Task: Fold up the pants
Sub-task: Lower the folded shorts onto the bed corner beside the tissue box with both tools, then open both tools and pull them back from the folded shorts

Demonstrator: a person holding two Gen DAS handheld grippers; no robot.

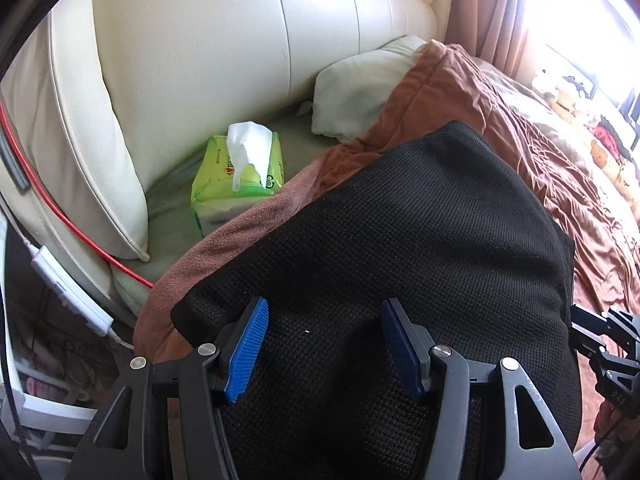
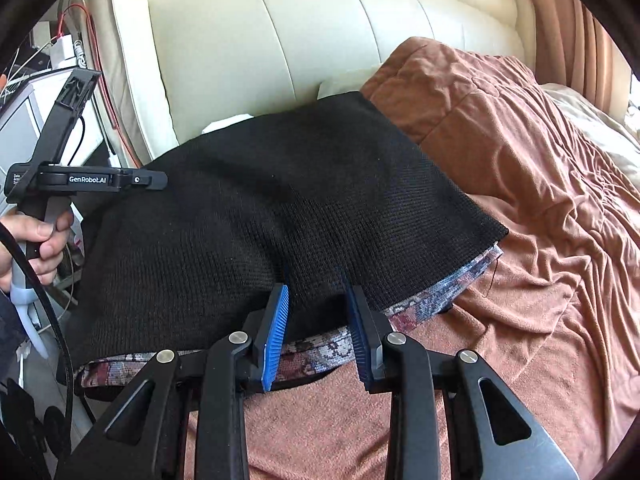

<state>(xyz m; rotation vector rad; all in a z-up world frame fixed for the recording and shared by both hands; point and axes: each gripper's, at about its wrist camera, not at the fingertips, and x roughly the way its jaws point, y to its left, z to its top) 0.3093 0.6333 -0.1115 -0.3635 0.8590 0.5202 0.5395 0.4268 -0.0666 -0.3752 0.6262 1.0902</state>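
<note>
The black knitted pants [image 2: 280, 208] with a patterned waistband [image 2: 432, 300] lie folded on the rust-brown blanket [image 2: 540, 240] of a bed. The left gripper [image 1: 324, 344] hovers over the fabric, fingers wide apart, holding nothing. The right gripper [image 2: 316, 336] stands at the waistband edge, fingers narrow and unclamped.

Black knit pants [image 2: 280, 200] folded on blanket
</note>
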